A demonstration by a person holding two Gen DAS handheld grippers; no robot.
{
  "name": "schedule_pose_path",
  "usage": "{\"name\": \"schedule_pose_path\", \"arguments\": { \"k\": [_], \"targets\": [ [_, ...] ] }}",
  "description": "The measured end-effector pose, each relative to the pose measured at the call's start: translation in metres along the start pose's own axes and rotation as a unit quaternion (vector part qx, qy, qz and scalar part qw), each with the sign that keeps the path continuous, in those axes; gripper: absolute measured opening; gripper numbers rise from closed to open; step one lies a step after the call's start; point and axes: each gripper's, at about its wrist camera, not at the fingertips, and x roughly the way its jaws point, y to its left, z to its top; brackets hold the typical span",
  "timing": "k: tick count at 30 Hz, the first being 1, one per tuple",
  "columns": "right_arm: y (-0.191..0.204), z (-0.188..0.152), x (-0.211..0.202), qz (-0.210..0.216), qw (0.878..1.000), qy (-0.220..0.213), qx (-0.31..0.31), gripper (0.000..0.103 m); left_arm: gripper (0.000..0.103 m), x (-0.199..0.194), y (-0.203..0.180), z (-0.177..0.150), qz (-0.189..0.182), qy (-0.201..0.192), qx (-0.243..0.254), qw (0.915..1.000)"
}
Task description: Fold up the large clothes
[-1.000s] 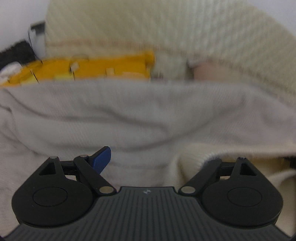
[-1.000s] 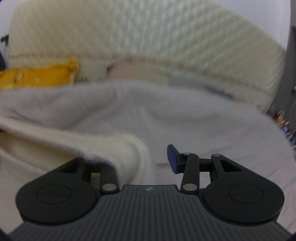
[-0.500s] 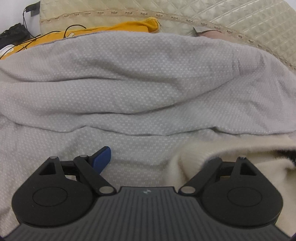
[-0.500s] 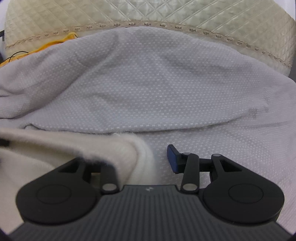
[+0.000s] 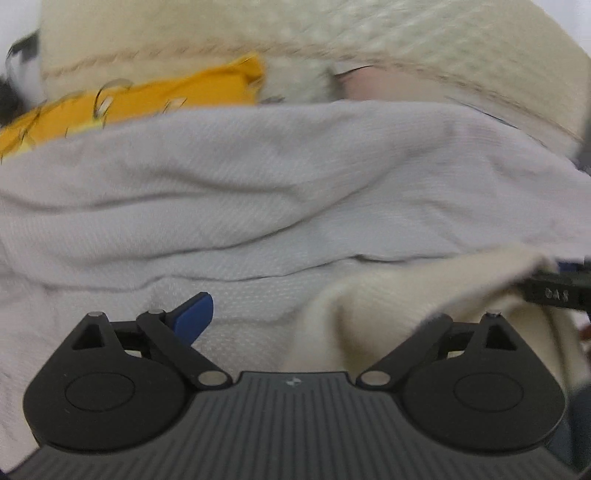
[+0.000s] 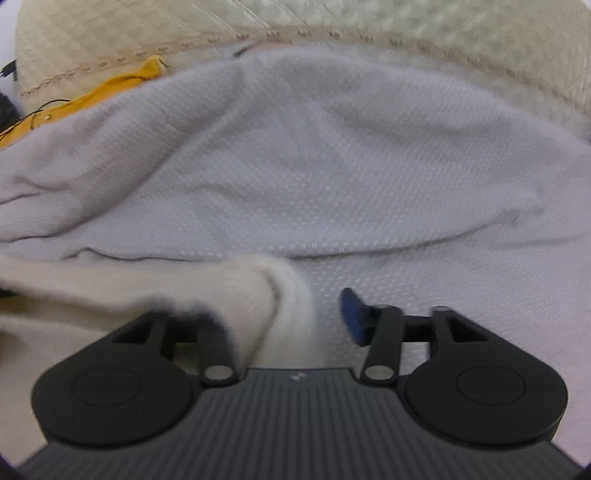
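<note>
A cream knit garment (image 5: 406, 295) lies on a wide grey dotted cloth (image 5: 295, 177). My left gripper (image 5: 310, 317) has its jaws opening. Its blue pad (image 5: 194, 317) stands bare over the grey cloth, and the cream fold hides the other finger. In the right wrist view the same cream garment (image 6: 147, 288) covers the left finger of my right gripper (image 6: 291, 317), whose jaws are also opening. A small gap shows between the fold and its blue pad (image 6: 352, 317). The right gripper's black body (image 5: 557, 291) shows at the right edge of the left wrist view.
A yellow garment (image 5: 147, 103) with thin black cables lies behind the grey cloth (image 6: 332, 166), and shows again as a yellow garment (image 6: 110, 88) in the right wrist view. A quilted cream cover (image 6: 369, 18) with a braided trim rises at the back. Both views are blurred.
The left view has tilted up, so more of the yellow garment and quilted cover shows than half a second ago. The right gripper's blue pad has shifted slightly outward from the cream fold.
</note>
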Motion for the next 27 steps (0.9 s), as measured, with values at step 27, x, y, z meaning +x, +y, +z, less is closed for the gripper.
{"name": "schedule_pose_path", "arguments": {
  "k": [27],
  "targets": [
    [0.008, -0.134, -0.363, 0.083, 0.991, -0.081, 0.063, 0.086, 0.099, -0.334, -0.034, -0.172, -0.035, -0.057, -0.033, 0.9972]
  ]
}}
